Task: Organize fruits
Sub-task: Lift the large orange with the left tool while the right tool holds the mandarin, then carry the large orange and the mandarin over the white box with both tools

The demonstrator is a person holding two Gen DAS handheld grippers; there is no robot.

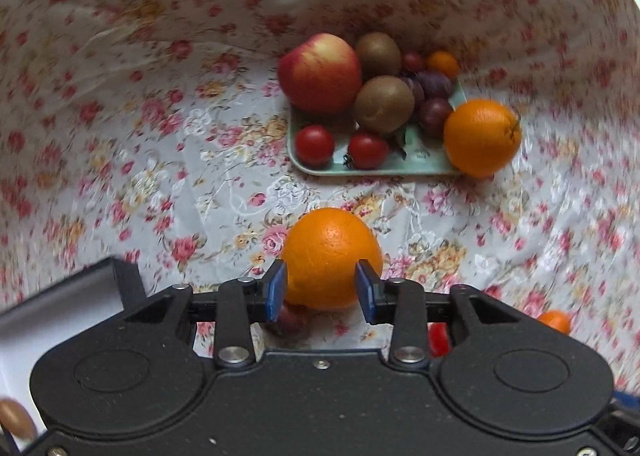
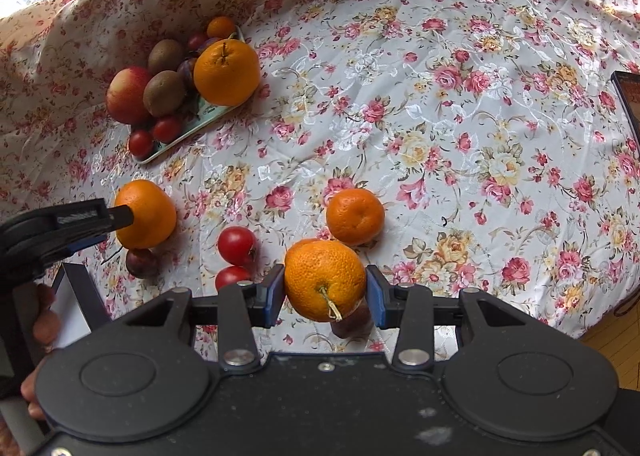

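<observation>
Carrying: left gripper clamped on orange, right gripper on mandarin; next, tray ahead.

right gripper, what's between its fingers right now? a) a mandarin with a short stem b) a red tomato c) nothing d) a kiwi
a: in the right wrist view the right gripper has its blue pads against both sides of a bumpy orange mandarin whose stem points toward the camera; the tomatoes lie loose on the cloth to its left.
</observation>
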